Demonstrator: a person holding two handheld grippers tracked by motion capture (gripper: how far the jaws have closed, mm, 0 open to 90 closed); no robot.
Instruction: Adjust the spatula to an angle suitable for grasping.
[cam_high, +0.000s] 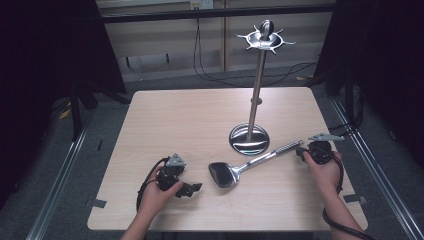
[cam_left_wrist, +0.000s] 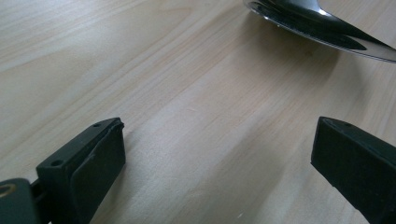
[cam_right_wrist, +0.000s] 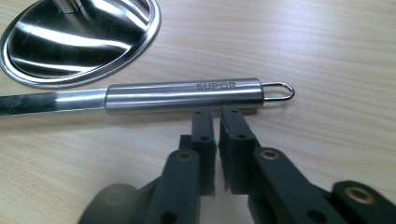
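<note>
At the near edge of the table (cam_high: 150, 115) both forearms come in from below. The left hand (cam_high: 155, 192) rests on the wood close to that edge, holding the left gripper (cam_high: 189, 189) low and pointing toward the middle of the table. Its jaws stand wide apart with nothing but bare wood between them in the left gripper view, and the shiny bowl of the ladle (cam_left_wrist: 317, 25) lies beyond them, off to the upper right, not touched.

The right hand (cam_high: 325, 170) sits near the right edge, wrist bent inward, with the right gripper (cam_right_wrist: 217, 123) aimed at the handle end. Its jaws are closed together, a thin slit left between the pads, and they grip nothing; the tips sit just beside the near side of the thick handle, at or almost at the metal, and I cannot tell if they touch.

The ladle (cam_high: 250, 162) lies flat between the two hands, bowl toward the left gripper, handle running up and right, its wire hanging loop (cam_right_wrist: 279, 91) free on the wood. A strip of open table lies in front of it toward the near edge.

Farther back stands the utensil stand (cam_high: 257, 85), upright, its round base (cam_high: 249, 139) just behind the ladle's shaft. The far left half of the table is open.
</note>
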